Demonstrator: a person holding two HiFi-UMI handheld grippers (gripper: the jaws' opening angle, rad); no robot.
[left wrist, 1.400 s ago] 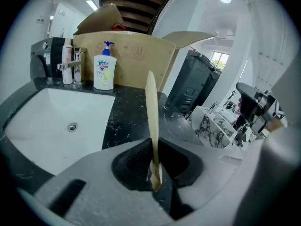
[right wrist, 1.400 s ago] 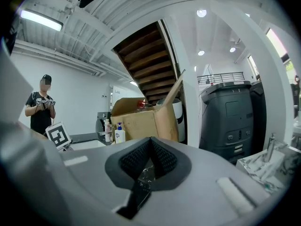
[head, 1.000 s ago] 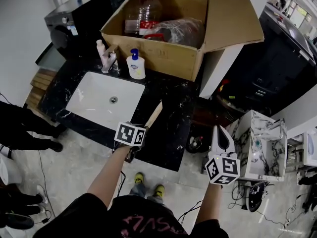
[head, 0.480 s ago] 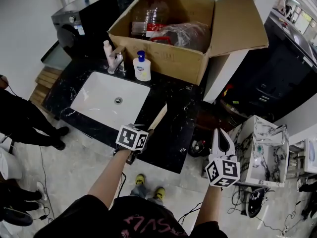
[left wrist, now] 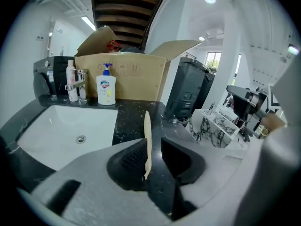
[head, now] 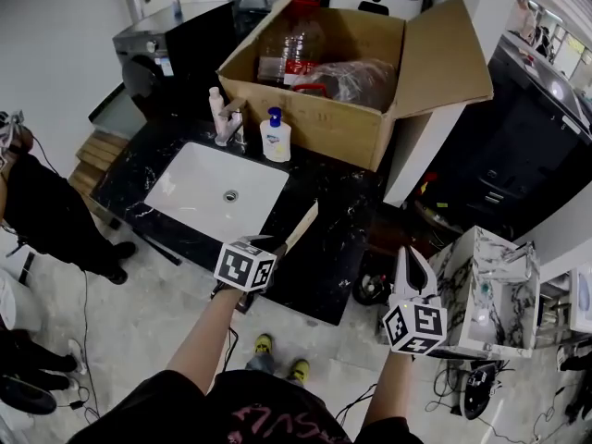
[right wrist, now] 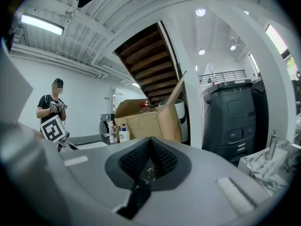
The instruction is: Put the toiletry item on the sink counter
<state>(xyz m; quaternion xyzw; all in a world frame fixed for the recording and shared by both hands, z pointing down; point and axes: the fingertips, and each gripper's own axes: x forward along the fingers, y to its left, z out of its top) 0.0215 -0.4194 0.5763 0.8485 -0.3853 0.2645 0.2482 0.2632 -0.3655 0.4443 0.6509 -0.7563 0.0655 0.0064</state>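
A thin flat beige strip (head: 303,226) sticks out from my left gripper (head: 277,248) over the front part of the black marble sink counter (head: 338,202). In the left gripper view the strip (left wrist: 147,140) leans against the left pad, with a gap to the right pad. The jaws of the left gripper (left wrist: 153,145) are closing with the strip between them. My right gripper (head: 410,252) hangs off the counter's right end, above the floor. Its jaws meet at the tip with nothing in them (right wrist: 150,142).
A white basin (head: 213,188) is set into the counter, with a faucet (head: 227,123) and a soap pump bottle (head: 275,137) behind it. An open cardboard box (head: 324,118) stands at the back. A person (head: 37,211) stands at left; a marble-patterned stand (head: 481,276) at right.
The head view has drifted, so the counter and box sit further right and lower in the picture. Both grippers keep about the same places, with the strip still in the left one.
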